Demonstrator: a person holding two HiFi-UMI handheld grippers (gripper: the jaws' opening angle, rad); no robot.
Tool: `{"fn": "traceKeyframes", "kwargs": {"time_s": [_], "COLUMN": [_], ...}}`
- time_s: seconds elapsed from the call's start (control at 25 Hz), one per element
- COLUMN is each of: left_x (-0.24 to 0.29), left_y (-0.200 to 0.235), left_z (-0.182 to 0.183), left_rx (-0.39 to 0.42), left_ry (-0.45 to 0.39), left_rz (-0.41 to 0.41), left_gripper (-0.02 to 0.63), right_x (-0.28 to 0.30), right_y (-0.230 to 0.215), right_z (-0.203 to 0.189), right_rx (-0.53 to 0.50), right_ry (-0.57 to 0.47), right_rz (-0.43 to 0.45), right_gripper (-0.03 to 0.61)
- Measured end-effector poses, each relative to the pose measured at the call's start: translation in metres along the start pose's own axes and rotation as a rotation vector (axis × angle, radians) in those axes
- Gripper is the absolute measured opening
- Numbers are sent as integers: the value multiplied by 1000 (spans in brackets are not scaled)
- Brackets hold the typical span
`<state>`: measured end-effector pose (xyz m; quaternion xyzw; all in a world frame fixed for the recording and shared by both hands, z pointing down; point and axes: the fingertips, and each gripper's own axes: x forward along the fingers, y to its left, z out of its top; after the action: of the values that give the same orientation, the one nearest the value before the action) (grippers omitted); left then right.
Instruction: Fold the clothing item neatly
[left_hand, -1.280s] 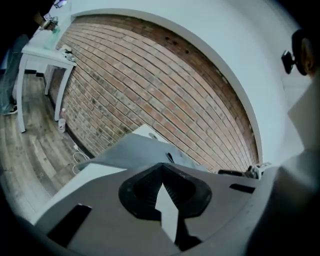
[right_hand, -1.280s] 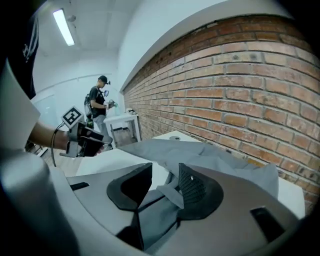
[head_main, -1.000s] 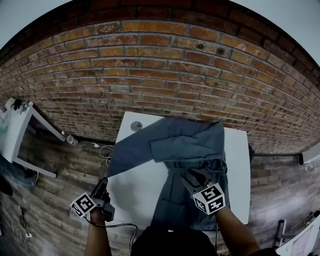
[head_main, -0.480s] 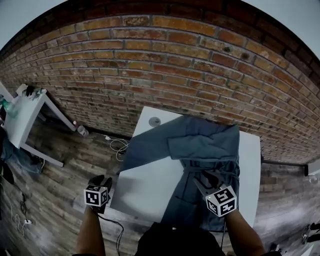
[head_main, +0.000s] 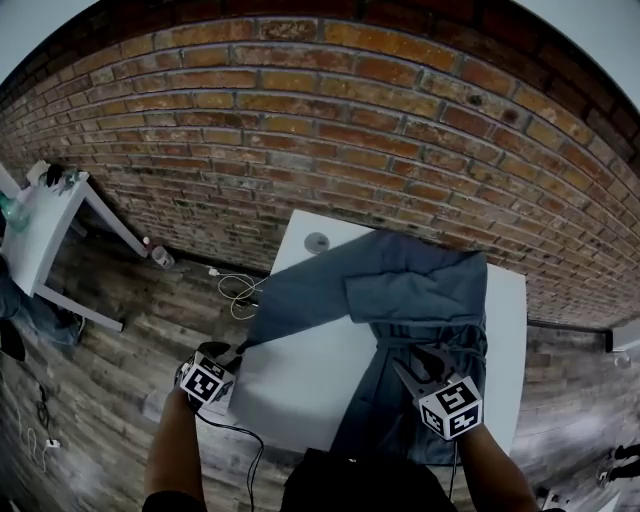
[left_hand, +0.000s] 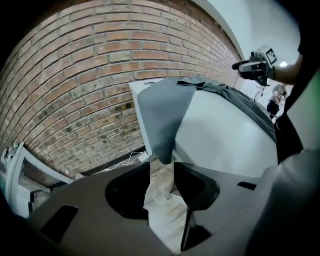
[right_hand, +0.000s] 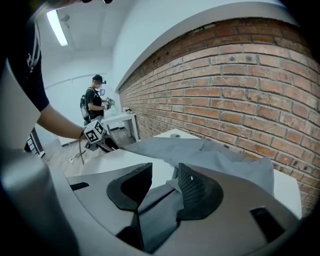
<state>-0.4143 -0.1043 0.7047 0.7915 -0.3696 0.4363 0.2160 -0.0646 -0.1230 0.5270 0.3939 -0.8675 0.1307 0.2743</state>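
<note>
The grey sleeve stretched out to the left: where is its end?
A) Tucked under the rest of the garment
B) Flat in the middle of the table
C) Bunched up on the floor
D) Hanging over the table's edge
D: in the left gripper view the sleeve drapes down past the edge of the white table, and its tip hangs in the air just ahead of the left hand-held gripper.

The left gripper hangs just off the table's left edge, tilted steeply downward, its fingers apart and gripping nothing. The right gripper sits over the table's near right part, forearm outstretched, fingers parted.
</note>
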Motion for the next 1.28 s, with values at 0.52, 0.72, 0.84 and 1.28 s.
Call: {"fn": "traceKeyframes", "kwargs": {"time_s": [0.52, 0.72, 0.84, 1.28], "left_x": [8, -9, -33, -121], "left_y": [11, 21, 36, 33], "left_z": [31, 44, 63, 208], "left_rx": [64, 39, 33, 373], "left_ry": [-13, -73, -132, -290], "left_rz": [39, 111, 221, 572], "left_gripper": [21, 18, 17, 17], "right_x": [-5, -17, -25, -69], "right_y": [-10, -13, -14, -22], "right_z": [2, -5, -13, -43], "right_rx": [58, 82, 112, 181], "right_ry": [-14, -25, -35, -66], "right_rz": [-35, -49, -60, -94], "right_gripper": [146, 146, 146, 146]}}
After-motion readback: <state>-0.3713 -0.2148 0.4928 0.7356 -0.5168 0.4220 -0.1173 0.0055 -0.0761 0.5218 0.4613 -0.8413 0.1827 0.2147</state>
